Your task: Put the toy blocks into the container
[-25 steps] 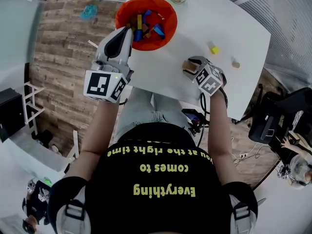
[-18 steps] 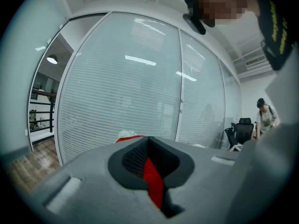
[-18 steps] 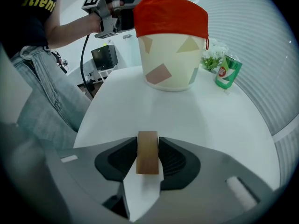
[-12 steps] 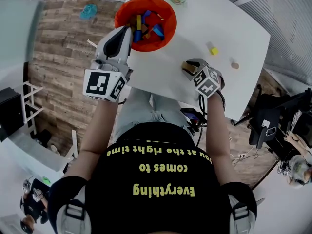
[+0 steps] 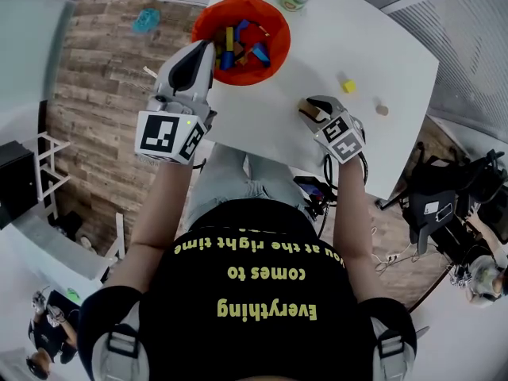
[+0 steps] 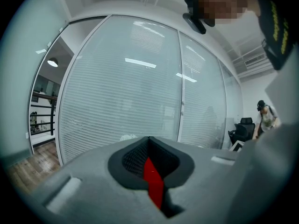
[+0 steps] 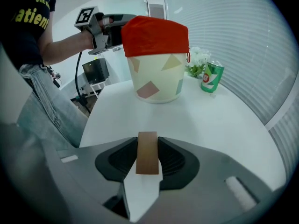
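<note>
Gripping the brown block [image 7: 147,155], right gripper [image 5: 311,111] jaws have just closed — a shallow pinch may drop it en route; left gripper [image 5: 209,51] clamps the container [image 5: 274,46] rim — tipping risk.

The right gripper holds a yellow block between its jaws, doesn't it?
No: the block is brown, not yellow. The right gripper holds it between its jaws, which have just been closing on it; the right gripper view shows this.

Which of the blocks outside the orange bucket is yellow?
The small yellow block on the white table, between the flat brown wooden block and the small tan block.
</note>
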Demonstrator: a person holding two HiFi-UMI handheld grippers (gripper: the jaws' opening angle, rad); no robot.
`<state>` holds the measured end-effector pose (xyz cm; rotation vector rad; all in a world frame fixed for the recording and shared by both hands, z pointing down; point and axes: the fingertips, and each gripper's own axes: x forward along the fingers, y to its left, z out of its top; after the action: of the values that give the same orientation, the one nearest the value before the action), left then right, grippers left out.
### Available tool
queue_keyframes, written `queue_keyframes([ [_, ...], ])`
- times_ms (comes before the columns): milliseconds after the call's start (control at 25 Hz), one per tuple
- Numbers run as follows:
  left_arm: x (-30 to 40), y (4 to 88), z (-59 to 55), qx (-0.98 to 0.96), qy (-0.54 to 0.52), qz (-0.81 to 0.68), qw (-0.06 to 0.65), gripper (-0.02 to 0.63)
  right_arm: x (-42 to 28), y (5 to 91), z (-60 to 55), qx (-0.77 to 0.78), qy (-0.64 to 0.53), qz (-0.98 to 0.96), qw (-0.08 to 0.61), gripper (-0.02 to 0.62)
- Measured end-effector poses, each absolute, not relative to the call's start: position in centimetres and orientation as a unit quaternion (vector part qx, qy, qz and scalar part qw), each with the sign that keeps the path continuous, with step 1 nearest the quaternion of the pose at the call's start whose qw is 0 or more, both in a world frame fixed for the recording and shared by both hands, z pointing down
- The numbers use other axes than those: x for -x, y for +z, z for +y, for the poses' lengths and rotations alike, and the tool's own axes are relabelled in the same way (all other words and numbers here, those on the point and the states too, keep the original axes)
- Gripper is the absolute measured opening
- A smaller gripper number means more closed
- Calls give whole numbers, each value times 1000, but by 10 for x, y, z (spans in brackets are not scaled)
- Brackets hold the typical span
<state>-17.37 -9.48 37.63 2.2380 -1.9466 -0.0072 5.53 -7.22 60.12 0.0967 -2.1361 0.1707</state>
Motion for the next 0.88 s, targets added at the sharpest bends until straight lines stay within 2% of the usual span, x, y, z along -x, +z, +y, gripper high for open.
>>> queue_keyframes([
  [200, 174, 365, -94, -755, -10, -651, 80, -3, -52, 579, -77, -61, 65, -887, 454, 146],
  [880, 167, 335, -87, -762, -16, -646, 46, -3, -37, 472, -109, -150, 73, -943, 287, 146],
])
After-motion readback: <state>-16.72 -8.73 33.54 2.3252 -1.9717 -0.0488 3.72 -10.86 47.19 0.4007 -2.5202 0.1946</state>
